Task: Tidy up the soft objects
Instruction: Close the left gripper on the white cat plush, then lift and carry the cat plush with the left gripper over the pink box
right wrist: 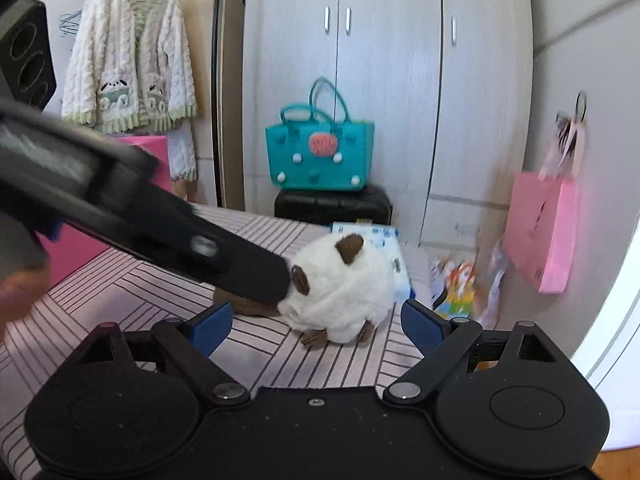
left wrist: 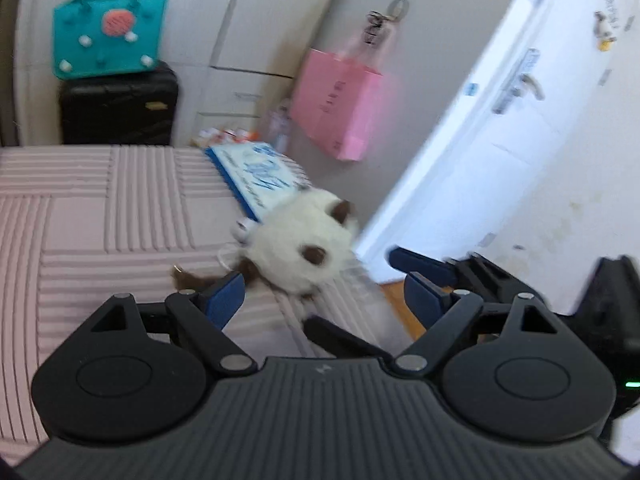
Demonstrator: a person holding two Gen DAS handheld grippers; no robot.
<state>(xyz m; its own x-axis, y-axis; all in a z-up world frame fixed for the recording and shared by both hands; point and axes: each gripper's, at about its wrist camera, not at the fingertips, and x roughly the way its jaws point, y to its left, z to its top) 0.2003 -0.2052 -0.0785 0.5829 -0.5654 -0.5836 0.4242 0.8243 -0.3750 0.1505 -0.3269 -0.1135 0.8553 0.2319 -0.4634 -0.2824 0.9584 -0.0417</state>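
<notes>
A white plush cat with brown ears and paws (left wrist: 302, 246) lies on the pink ribbed bedspread (left wrist: 100, 216) near the bed's far corner. My left gripper (left wrist: 324, 300) is open, its blue pads on either side just short of the plush. In the right wrist view the same plush (right wrist: 344, 286) lies just ahead of my open right gripper (right wrist: 316, 322). The left gripper's black body (right wrist: 168, 224) reaches in from the left, and its tip touches the plush's head. The right gripper's fingers (left wrist: 424, 266) show at the right of the left wrist view.
A blue-and-white flat pack (left wrist: 260, 178) lies on the bed behind the plush. A teal tote bag (right wrist: 320, 152) stands on a black suitcase (right wrist: 332, 204) by the wardrobe. A pink paper bag (right wrist: 542, 232) hangs on the wall. A white door (left wrist: 500, 128) stands at right.
</notes>
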